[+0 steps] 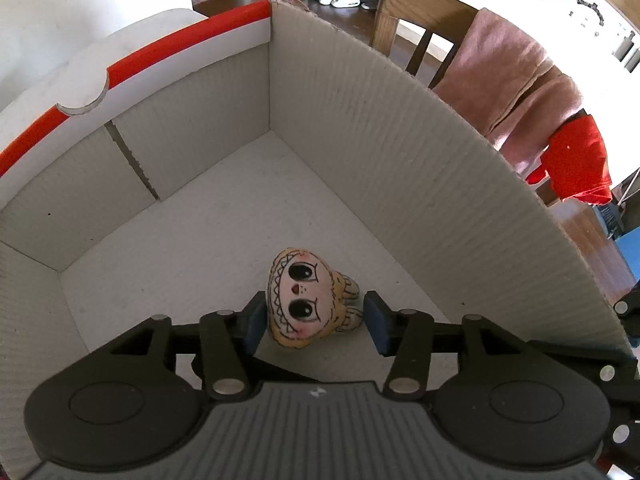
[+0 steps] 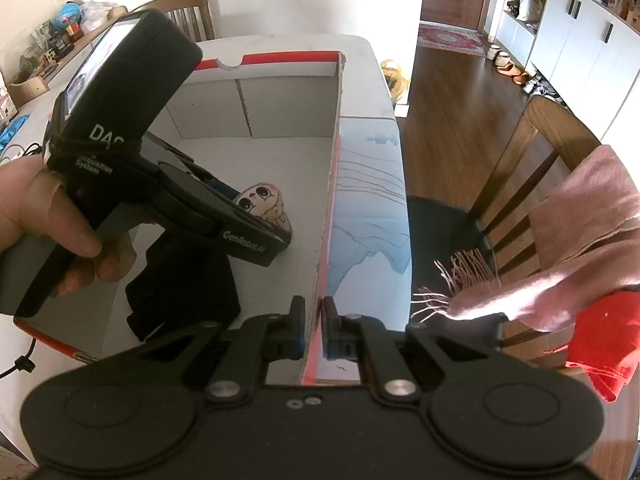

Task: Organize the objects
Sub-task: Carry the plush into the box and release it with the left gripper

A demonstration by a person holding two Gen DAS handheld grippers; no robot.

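Right gripper (image 2: 311, 320): jaws closed on the near side wall of the cardboard box (image 2: 334, 152) (white inside, red-edged). Inside the box: plush doll (image 2: 262, 202) at the left gripper (image 2: 260, 236), black cloth (image 2: 184, 288) nearer the camera.

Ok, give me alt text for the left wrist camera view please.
The open left gripper straddles a small plush doll head lying on the floor of a white cardboard box. Beyond the box wall, a wooden chair holds a pink towel.
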